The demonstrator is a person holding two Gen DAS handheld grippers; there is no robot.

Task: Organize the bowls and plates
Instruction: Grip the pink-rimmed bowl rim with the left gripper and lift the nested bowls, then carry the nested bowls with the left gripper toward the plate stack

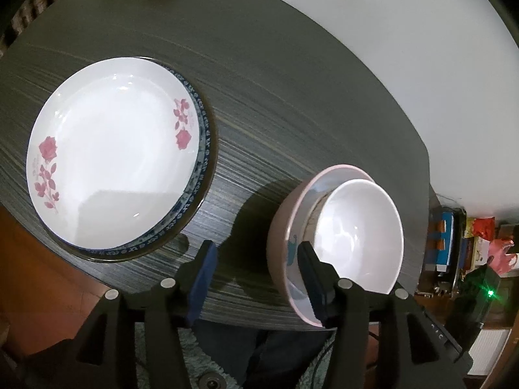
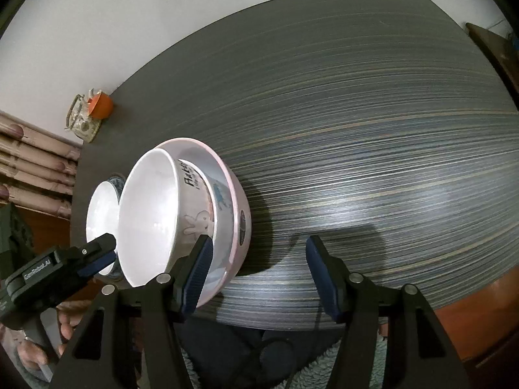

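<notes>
The left tool (image 1: 256, 265) stands with its fingers apart and holds nothing. Its right finger lies in front of the near rim of the glossy pink bowl (image 1: 279, 243); contact cannot be confirmed. The right tool (image 2: 258, 270) is likewise spread wide and empty, over bare desk just beside that bowl.

The pink bowl sits at the near edge of the dark wood-grain desk (image 1: 275, 103). A white bowl with a printed rabbit motif (image 2: 152, 214) is nested inside it, tilted rather than seated level. Further along the near edge, a white plate with pink rose prints (image 1: 110, 155) lies stacked on a blue-patterned plate (image 1: 202, 149).

Handling assessment: the bowls look rigid, glazed, smooth and breakable, and moderately light. The smooth walls are likely to slip under a light grip. Take hold across the rim, one finger inside and one outside. Support the nested pair from the outer bowl, since the tilted inner bowl may shift.
</notes>
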